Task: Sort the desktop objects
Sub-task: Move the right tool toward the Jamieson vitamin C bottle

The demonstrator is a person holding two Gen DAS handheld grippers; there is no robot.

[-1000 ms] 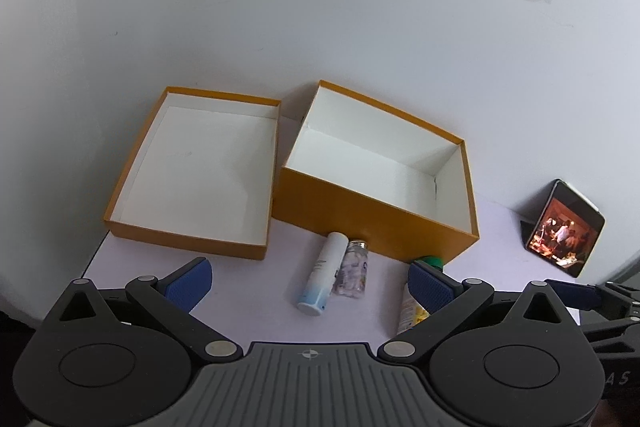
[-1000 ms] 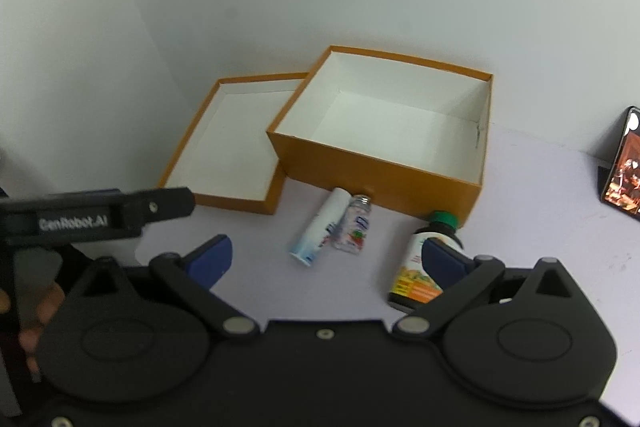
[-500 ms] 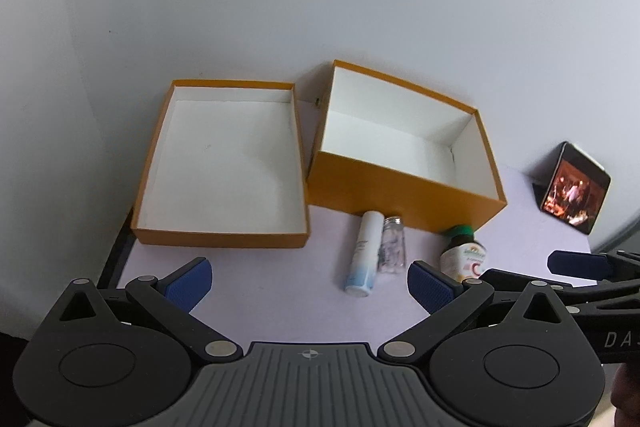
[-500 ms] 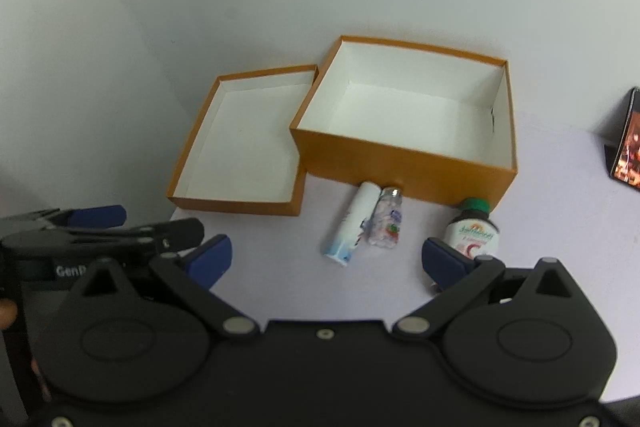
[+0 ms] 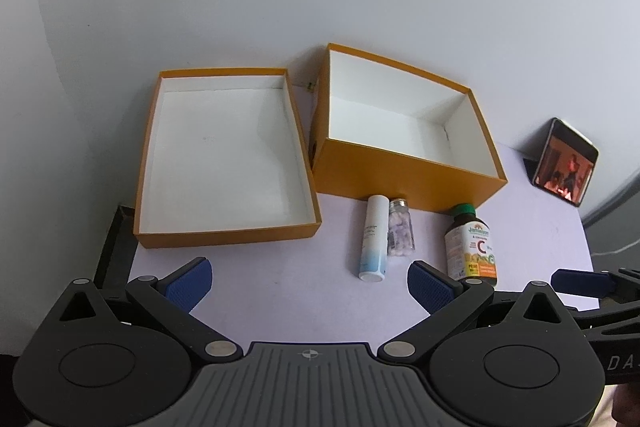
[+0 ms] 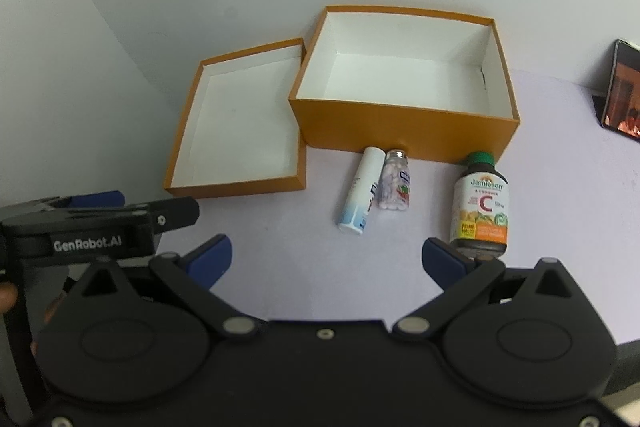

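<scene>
An empty deep orange box (image 5: pixel 404 177) (image 6: pixel 400 127) stands at the back of the pale table, with its shallow orange lid (image 5: pixel 224 231) (image 6: pixel 236 187) lying open to its left. In front of the box lie a white tube (image 5: pixel 374 237) (image 6: pixel 360 191) and a small clear pill jar (image 5: pixel 400 233) (image 6: pixel 395 187), side by side. To their right a brown vitamin C bottle (image 5: pixel 472 247) (image 6: pixel 482 207) with a green cap stands upright. My left gripper (image 5: pixel 310 281) hovers open near the table's front, nothing between its fingers. My right gripper (image 6: pixel 326 259) is open too, its right finger just in front of the vitamin bottle.
A phone (image 5: pixel 566 169) (image 6: pixel 622 91) with a lit screen leans against the white wall at the far right. The table's left edge (image 5: pixel 116 247) drops off beside the lid. In the right wrist view the left gripper's body (image 6: pixel 96 227) shows at the left.
Both grippers have pulled back and risen, so the boxes and bottles sit farther away and more centred. The vitamin bottle has come fully into the left wrist view. Nothing on the table moved.
</scene>
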